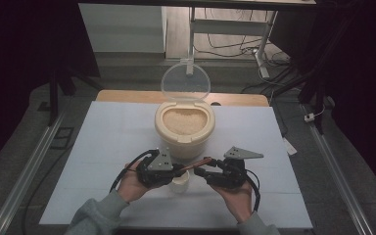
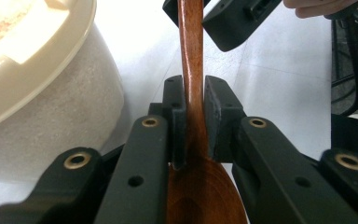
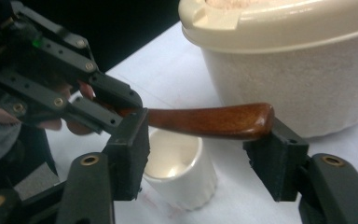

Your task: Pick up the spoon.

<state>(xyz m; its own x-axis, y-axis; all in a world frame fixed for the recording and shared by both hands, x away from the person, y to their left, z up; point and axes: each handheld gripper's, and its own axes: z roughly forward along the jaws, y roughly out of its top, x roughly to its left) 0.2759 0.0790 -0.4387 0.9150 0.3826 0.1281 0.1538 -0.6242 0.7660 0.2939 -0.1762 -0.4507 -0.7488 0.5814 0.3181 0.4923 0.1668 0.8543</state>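
A: Where is the wooden spoon (image 3: 205, 120)?

B: Low centre of the high view, level above the small white cup (image 3: 179, 168); left gripper (image 2: 195, 116) fingers clamped on its neck; handle runs right into the right gripper (image 3: 205, 154), fingers apart either side.

A: Obstacles?

B: The open rice container (image 1: 184, 128) just behind on the counter (image 1: 103, 147).

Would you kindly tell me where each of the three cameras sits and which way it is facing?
High view: above the person's side, looking forward and down on the white table; both forearms and hands show.
Left gripper view: rides the left gripper, looking along jaws shut on the brown wooden spoon.
Right gripper view: rides the right gripper, facing the small white cup; open jaws flank the spoon handle.
Shared: both gripper views show the spoon and the cream rice container.
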